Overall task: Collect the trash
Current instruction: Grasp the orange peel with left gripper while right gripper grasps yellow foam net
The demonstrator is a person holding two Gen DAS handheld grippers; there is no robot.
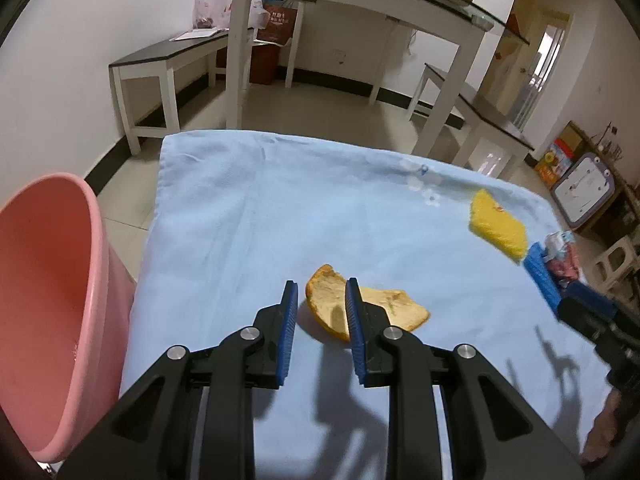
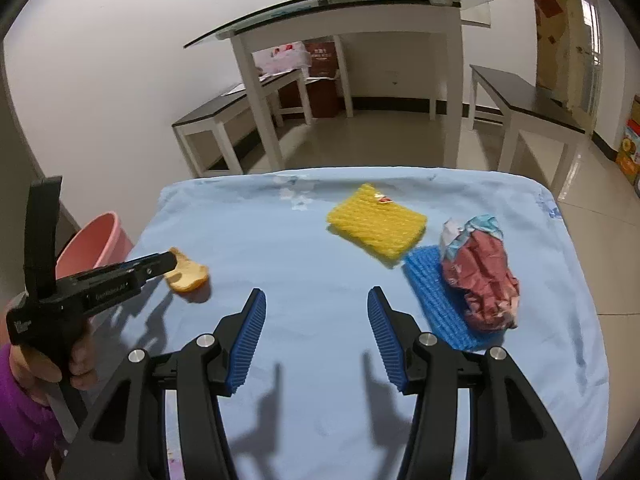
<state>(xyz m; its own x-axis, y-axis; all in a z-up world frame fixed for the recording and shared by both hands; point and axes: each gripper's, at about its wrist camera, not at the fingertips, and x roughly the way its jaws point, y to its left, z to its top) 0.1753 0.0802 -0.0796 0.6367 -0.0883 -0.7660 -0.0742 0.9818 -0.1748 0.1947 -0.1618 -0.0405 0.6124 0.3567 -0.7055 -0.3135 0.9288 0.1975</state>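
Observation:
An orange peel (image 1: 332, 308) lies on the light blue cloth (image 1: 240, 220). My left gripper (image 1: 320, 284) is open, its jaws either side of the peel's near end; in the right wrist view its tip (image 2: 168, 261) touches the peel (image 2: 188, 274). A yellow foam net (image 2: 376, 224), a blue foam net (image 2: 436, 296) and a crumpled red wrapper (image 2: 484, 276) on it lie at the right. My right gripper (image 2: 316, 296) is open and empty above the cloth's middle. A pink bucket (image 1: 44, 280) stands at the table's left edge.
Behind the table stand a glass-topped white table (image 2: 340, 12) and dark-topped benches (image 2: 524, 100) on a tiled floor. Bags and a red bin (image 1: 268, 44) sit by the wall. Boxes and a toy board (image 1: 580, 192) stand at the far right.

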